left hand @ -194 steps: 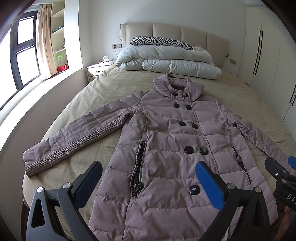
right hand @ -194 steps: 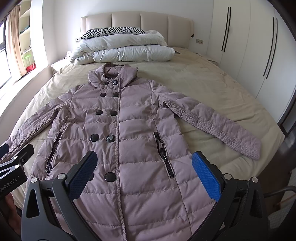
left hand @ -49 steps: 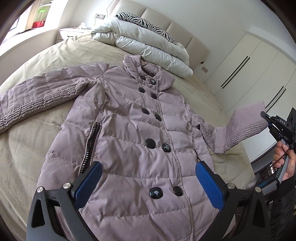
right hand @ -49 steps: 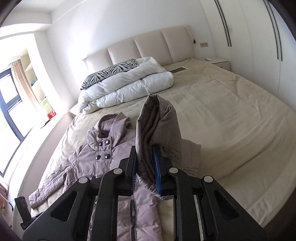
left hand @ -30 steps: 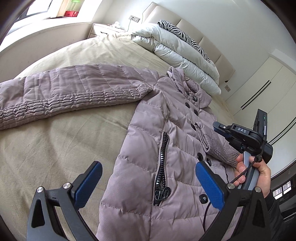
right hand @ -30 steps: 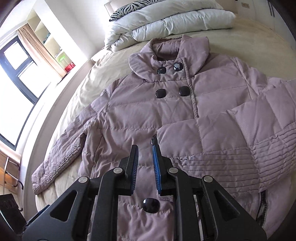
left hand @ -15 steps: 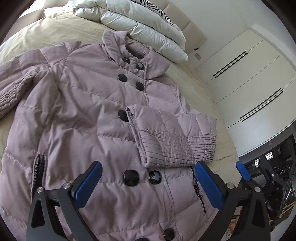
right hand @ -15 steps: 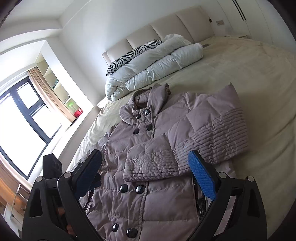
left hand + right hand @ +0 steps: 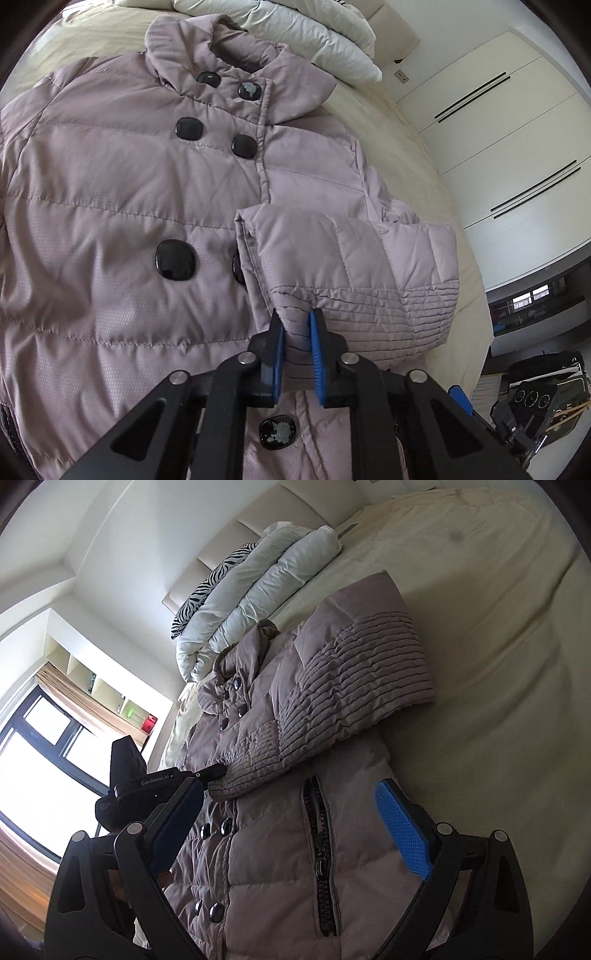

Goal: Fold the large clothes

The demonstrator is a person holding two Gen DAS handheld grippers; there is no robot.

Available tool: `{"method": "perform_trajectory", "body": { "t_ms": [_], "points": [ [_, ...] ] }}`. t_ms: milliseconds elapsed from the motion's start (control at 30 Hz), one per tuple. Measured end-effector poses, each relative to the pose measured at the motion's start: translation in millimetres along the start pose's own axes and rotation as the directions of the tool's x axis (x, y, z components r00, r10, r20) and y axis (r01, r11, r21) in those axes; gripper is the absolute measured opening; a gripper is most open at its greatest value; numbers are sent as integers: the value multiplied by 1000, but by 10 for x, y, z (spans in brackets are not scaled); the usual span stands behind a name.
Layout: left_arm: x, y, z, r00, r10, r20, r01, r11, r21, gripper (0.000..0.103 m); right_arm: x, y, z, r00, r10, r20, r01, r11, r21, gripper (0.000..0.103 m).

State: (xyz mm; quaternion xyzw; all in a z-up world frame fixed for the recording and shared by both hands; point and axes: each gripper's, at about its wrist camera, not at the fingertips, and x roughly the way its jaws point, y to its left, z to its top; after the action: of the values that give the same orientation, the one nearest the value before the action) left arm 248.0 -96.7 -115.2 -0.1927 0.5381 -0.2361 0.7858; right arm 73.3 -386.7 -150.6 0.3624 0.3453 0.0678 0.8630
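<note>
A mauve quilted coat (image 9: pixel 110 192) with black buttons lies face up on the bed. Its right sleeve (image 9: pixel 354 266) is folded across the chest. My left gripper (image 9: pixel 296 321) is shut on the ribbed cuff of that sleeve, near the coat's middle. In the right wrist view the coat (image 9: pixel 280 856) runs up the frame, the folded sleeve (image 9: pixel 332 709) lies across it, and the left gripper (image 9: pixel 218 771) pinches the cuff end. My right gripper (image 9: pixel 288 830) is open and empty, above the coat's lower part near a zip pocket (image 9: pixel 321 834).
The bed sheet (image 9: pixel 498 664) spreads to the right of the coat. A folded white duvet (image 9: pixel 266 587) and a zebra pillow (image 9: pixel 207 590) lie at the headboard. White wardrobes (image 9: pixel 517 122) stand beyond the bed's right side; a window (image 9: pixel 40 760) is on the left.
My left gripper has moved in and shut on the cuff of the folded sleeve. My right gripper has tilted and stays open above the coat's lower part.
</note>
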Motion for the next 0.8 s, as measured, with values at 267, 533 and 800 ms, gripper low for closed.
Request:
{"method": "perform_trajectory", "body": {
  "t_ms": [267,533,800],
  "points": [
    [-499,-187,189,993,-62,100,58,997,44,12,-11,13,-22,1000,12,-3,-12,1000,18,96],
    [-1460,-352,523,954,-107,281,85,993,87,11,159,-180,33,985,173,12,-170,944,283,96],
    [-2046,-292,826,909,-89,407,58,995,87,10,785,-589,57,941,297,161,-322,648,690,96]
  ]
}}
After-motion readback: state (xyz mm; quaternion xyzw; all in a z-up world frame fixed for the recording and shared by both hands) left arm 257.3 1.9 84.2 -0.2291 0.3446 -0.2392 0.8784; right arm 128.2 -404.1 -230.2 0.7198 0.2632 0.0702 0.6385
